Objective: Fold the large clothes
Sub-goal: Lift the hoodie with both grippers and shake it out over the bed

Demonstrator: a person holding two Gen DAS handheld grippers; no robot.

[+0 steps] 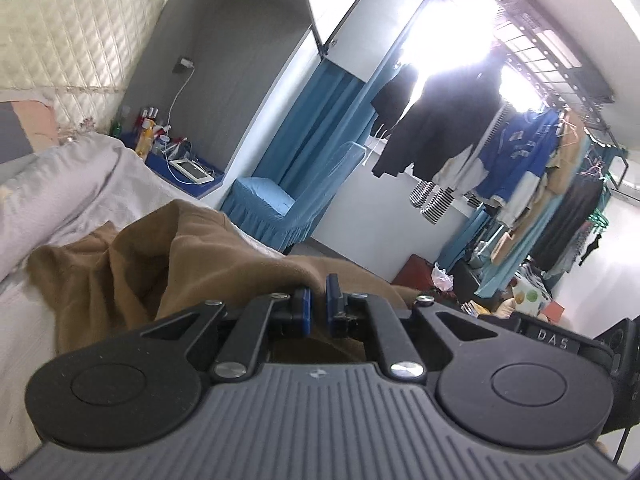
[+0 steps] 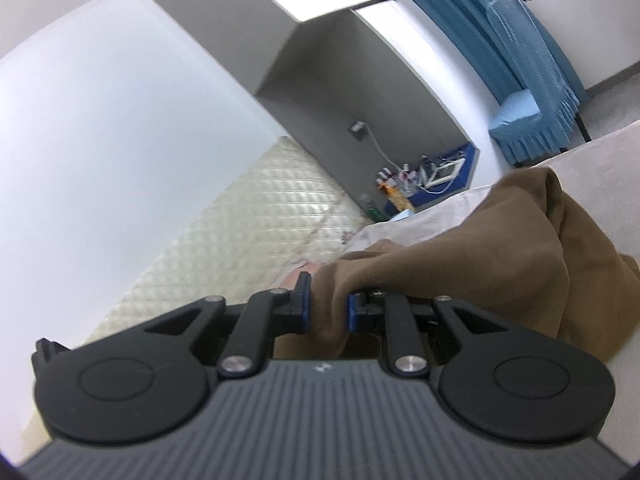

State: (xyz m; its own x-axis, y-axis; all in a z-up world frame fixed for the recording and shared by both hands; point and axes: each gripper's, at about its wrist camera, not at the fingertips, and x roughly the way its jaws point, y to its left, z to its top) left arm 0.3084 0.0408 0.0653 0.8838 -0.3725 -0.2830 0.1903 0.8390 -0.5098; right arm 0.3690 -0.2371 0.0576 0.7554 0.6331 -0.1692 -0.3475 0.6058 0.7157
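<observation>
A large brown garment [image 1: 132, 264] lies rumpled on the bed's pale sheet [image 1: 28, 312]. My left gripper [image 1: 318, 300] is shut on a fold of this garment, which runs between its blue pads and drapes to the left. In the right wrist view the same brown garment [image 2: 500, 248] hangs from my right gripper [image 2: 328, 304], whose jaws are closed on a thick bunch of the cloth. The cloth trails off to the right over the bed.
A quilted cream headboard [image 1: 60, 36] stands behind the bed. A blue-covered chair [image 1: 276, 204] and a bedside shelf with bottles [image 1: 148, 132] lie beyond. A rack of hanging clothes [image 1: 500, 152] fills the right side by the bright window.
</observation>
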